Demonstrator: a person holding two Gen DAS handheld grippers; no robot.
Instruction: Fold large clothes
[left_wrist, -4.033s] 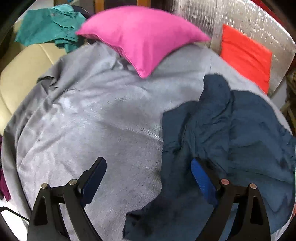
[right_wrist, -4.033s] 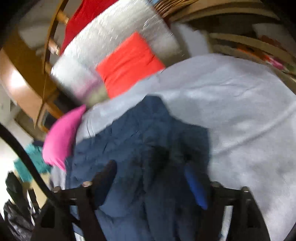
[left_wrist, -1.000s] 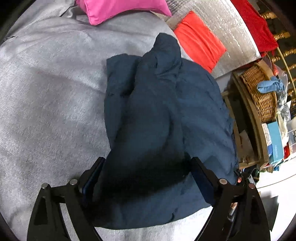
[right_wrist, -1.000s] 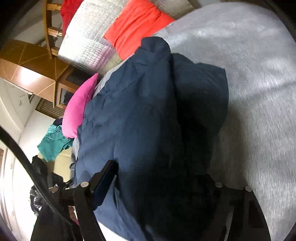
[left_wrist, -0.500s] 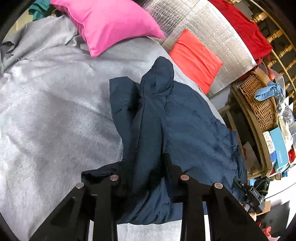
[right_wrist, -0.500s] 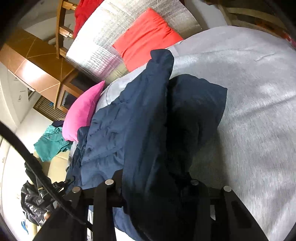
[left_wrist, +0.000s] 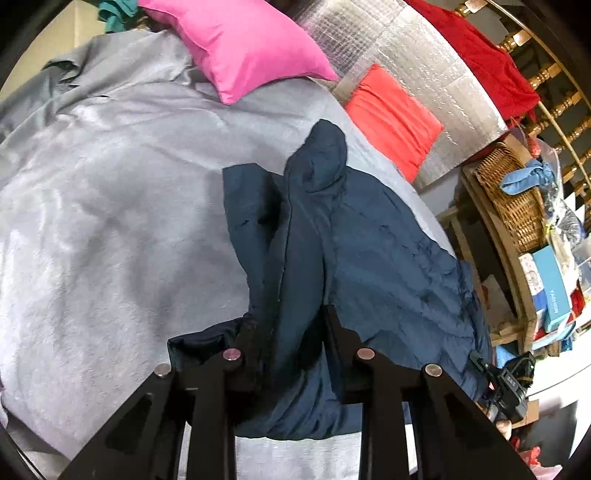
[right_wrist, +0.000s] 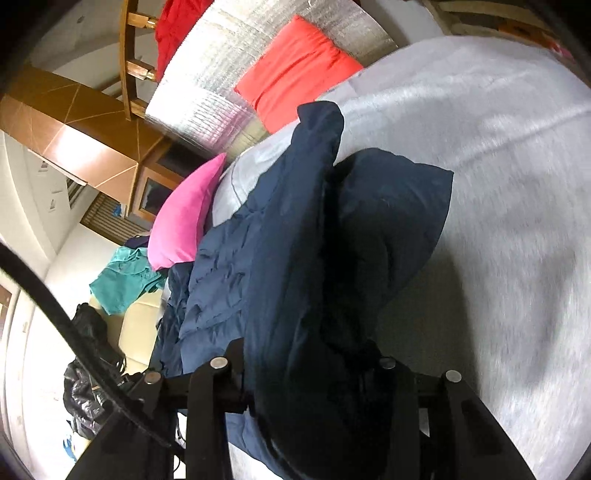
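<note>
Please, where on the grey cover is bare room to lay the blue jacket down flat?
Bare grey cover lies left of the jacket, below the pink pillow. In the right wrist view, more bare cover lies right of the jacket. It is crowded toward the red pillow.

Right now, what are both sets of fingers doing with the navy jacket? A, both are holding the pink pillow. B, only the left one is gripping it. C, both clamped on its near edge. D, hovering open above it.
C: the left gripper and the right gripper each have navy jacket fabric bunched between closed fingers.
</note>
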